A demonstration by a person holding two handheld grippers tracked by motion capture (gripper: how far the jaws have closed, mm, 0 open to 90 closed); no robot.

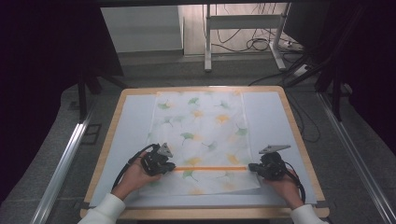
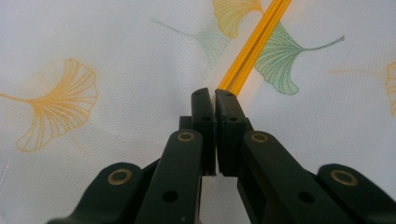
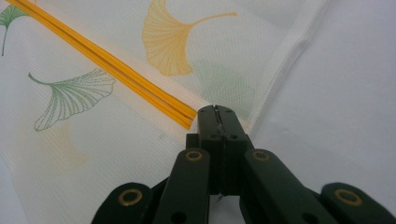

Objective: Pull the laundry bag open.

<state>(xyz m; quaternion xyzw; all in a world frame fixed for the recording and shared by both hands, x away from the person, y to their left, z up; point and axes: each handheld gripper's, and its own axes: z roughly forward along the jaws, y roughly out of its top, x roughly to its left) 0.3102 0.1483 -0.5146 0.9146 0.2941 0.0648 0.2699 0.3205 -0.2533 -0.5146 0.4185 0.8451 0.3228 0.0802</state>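
Grey carpet floor all around, with a pale wooden-edged table (image 1: 299,135) in the middle, topped by a light grey mat (image 1: 268,116). Behind it there's a white metal stand (image 1: 243,28) and a tangle of black cables (image 1: 254,44) on the floor – typical lab clutter.

Spread flat on the mat is a white mesh fabric bag printed with green and yellow ginkgo leaves (image 1: 201,126), and across its near part runs a thin orange zipper strip (image 1: 210,168), lying straight from left to right.

Both hands are parked at the ends of that strip. The left gripper (image 1: 171,167) sits at the left end; in the left gripper view its black jaws are pressed nearly together, just a hairline gap between them, with the tips (image 2: 215,95) right at the end of the orange zipper strip (image 2: 254,44). Can't tell if anything is actually caught between them – looks like the tips just meet the strip's end.

The right gripper (image 1: 252,167) is at the right end, close to the bag's right edge. In the right gripper view its jaws are fully closed, and the tips (image 3: 217,112) appear to pinch the mesh fabric (image 3: 261,60) just beside where the orange strip (image 3: 107,60) ends.

The person's hands wrap each gripper body, white sleeves (image 1: 105,210) coming in from the bottom edge, and each gripper wears its grey three-cornered plate on top.
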